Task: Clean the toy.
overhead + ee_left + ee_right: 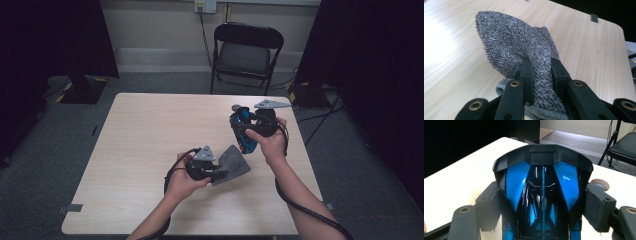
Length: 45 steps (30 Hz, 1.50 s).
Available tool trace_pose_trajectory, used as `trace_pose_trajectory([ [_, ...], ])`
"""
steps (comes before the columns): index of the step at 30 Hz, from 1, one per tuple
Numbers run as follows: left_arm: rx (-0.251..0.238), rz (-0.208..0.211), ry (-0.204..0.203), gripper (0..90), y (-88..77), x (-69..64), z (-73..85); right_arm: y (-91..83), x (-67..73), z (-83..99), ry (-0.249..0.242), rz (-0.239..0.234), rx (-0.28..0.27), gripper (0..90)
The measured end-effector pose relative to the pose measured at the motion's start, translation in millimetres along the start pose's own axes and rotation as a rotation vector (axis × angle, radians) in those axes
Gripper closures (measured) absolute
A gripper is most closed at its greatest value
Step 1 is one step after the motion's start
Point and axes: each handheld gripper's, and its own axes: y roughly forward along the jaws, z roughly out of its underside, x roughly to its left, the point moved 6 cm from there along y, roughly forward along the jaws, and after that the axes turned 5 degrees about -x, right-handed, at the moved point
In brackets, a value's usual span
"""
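Grey cloth's [524, 52] terry loops, close up

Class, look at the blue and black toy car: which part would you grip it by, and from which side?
Grip the toy car across its narrow body, one pad on each flank, approaching from behind its black spoiler. The flanks run roughly parallel, and the right hand-held gripper already clamps it that way.

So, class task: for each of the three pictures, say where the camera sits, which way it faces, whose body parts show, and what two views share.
High view: above the person's side, facing forward and down on the table; forearms and both hands show.
Left gripper view: rides the left gripper, looking along its jaws, shut on the grey cloth.
Right gripper view: rides the right gripper, jaws clamping the blue-and-black toy car.
Shared: cloth and car also appear in the high view.
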Motion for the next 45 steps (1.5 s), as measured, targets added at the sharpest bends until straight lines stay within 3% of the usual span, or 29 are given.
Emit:
trace_pose_trajectory([
  [17, -0.041, -0.110, -0.036, 75.0, -47.2, 37.8, 5.9, -12.3, -31.5, 31.3, 0.019, 0.054, 0.056, 25.4],
  [45, -0.038, -0.228, -0.074, 74.9, -80.9, 78.1, 29.2, -27.2, -70.3, 83.0, 0.072, 0.121, 0.154, 25.4],
])
